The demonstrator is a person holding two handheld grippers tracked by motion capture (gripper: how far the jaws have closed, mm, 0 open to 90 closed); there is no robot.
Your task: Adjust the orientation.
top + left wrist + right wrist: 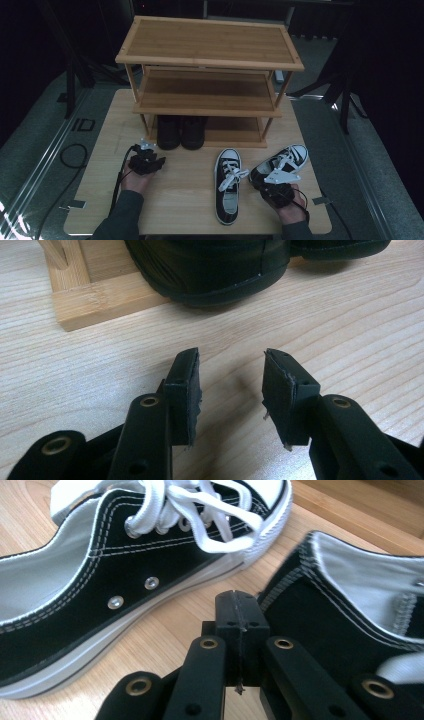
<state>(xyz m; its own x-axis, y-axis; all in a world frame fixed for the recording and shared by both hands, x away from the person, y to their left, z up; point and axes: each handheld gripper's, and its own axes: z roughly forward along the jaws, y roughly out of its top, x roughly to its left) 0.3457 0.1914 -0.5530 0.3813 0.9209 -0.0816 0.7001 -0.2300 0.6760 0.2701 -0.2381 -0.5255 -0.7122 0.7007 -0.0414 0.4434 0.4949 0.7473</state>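
a person seated at a pale wooden tabletop (185, 200) works two hand-held tools among pairs of shoes. the right claw (239, 611) has its pads pressed flat together with nothing between them; it sits low between two black-and-white canvas sneakers. the left sneaker (228, 184) lies near the middle of the tabletop with its toe pointing toward the shoe rack (210, 42), white laces loose across its tongue. the right sneaker (280, 162) lies angled at the tabletop's right side, its heel just by the right claw, which in the right gripper view is beside the heel collar; whether it touches cannot be told. the left claw (231, 385) stands open over bare wood with nothing between its pads, near the front edge of the rack's bottom shelf. a pair of black shoes (180, 131) stands side by side on that bottom shelf, their heels facing the person, just ahead of the left claw. the rack's middle and top shelves carry nothing.
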